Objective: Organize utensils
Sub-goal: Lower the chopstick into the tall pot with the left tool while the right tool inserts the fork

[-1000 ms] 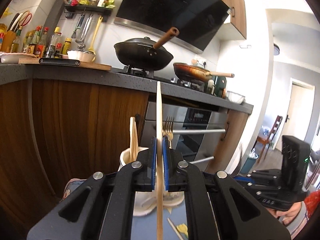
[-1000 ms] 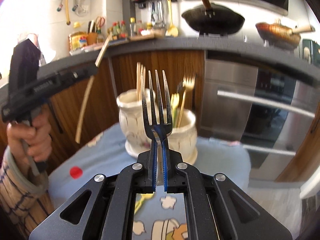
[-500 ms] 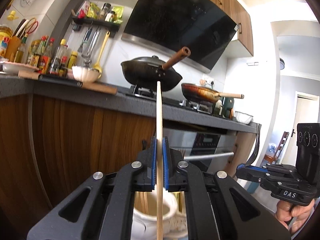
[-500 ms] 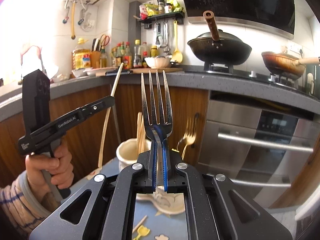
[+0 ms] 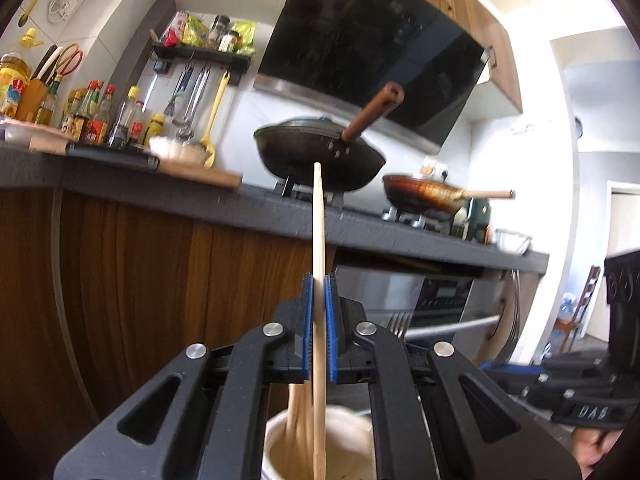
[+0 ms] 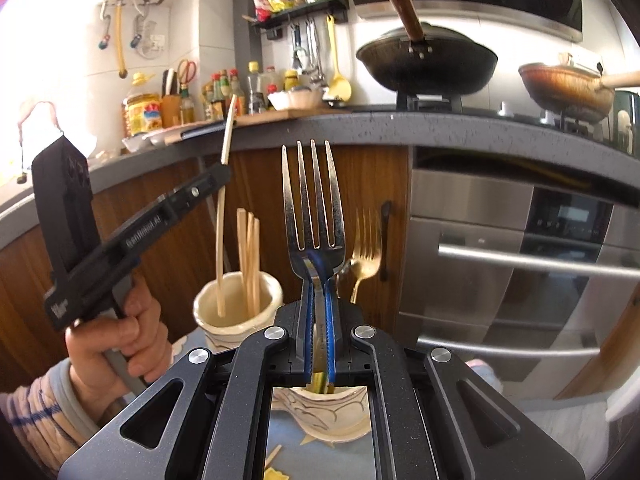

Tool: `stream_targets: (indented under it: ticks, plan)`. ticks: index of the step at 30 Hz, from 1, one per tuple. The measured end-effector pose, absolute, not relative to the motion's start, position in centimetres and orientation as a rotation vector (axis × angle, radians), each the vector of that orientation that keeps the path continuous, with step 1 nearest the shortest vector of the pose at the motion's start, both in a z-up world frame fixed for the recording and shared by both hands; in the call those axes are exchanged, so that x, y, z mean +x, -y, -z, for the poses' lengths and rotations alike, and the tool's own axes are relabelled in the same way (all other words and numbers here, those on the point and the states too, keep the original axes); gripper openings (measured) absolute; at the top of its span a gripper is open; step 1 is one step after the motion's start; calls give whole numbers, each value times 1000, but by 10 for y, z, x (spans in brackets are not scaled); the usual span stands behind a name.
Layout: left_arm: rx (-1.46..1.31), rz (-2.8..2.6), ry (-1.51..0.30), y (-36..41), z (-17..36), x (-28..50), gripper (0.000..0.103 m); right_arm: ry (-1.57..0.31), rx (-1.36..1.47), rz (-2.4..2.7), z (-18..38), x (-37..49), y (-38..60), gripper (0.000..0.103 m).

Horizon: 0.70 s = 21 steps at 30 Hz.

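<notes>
left gripper [image 5: 319, 320]: clamped on upright chopstick [image 5: 319, 232], lower end inside cream holder [image 6: 236, 300] | right gripper [image 6: 319, 320]: clamped on silver fork [image 6: 314, 208], tines up | fork handle hidden behind jaws

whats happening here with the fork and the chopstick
A person is sorting utensils into ceramic holders in a kitchen, with a handheld tool in each hand. The left tool is shut on a wooden chopstick, its lower end inside the cream holder that already has chopsticks. The right tool is shut on a silver fork, tines up, above a second holder with a gold fork.
</notes>
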<state>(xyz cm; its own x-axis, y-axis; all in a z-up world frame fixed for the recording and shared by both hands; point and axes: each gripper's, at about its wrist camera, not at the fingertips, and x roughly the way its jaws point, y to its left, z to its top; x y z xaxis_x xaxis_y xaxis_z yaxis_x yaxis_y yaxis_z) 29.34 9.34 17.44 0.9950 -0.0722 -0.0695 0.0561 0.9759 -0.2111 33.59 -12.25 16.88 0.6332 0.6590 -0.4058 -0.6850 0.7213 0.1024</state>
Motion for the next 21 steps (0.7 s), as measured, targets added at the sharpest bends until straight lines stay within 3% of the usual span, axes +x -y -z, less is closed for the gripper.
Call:
stream_targets:
  ticks: [21]
  plan:
    - [-156, 12, -245, -81, -128, 291, 6, -600, -41, -755, -120, 371, 110, 6]
